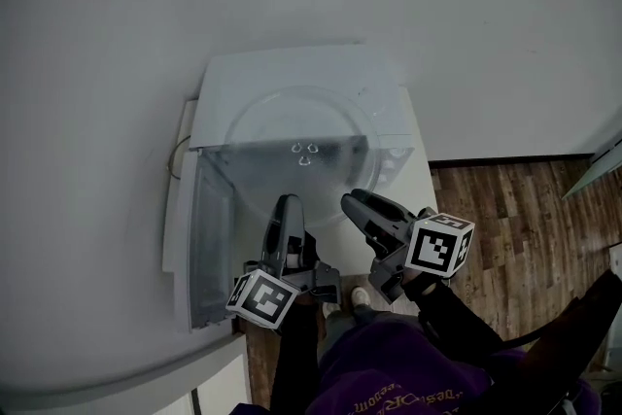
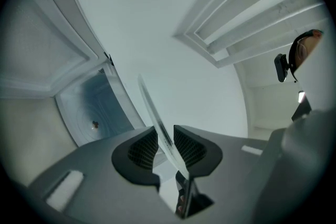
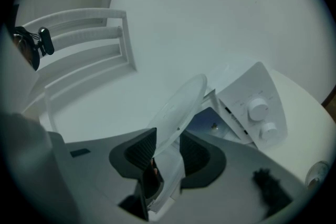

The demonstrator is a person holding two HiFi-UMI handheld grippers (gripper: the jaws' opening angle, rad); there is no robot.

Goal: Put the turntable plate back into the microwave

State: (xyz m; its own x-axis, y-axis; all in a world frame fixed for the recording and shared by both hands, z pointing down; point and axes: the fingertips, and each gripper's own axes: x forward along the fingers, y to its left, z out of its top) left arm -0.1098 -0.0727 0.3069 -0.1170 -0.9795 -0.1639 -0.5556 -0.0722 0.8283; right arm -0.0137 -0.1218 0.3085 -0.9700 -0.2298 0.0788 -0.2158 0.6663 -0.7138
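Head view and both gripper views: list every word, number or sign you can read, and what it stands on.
No text reads clearly.
Shirt: yellowish print, upside down, too blurred.
Microwave panel: marks by the knobs, too small.
Cube: black square marker, no words.

The head view looks steeply down on the microwave (image 1: 243,83), left gripper (image 1: 289,204) and right gripper (image 1: 353,202). Each gripper view sits close behind its jaws, facing the open cavity (image 2: 92,113); all three share the turntable plate (image 1: 301,126).
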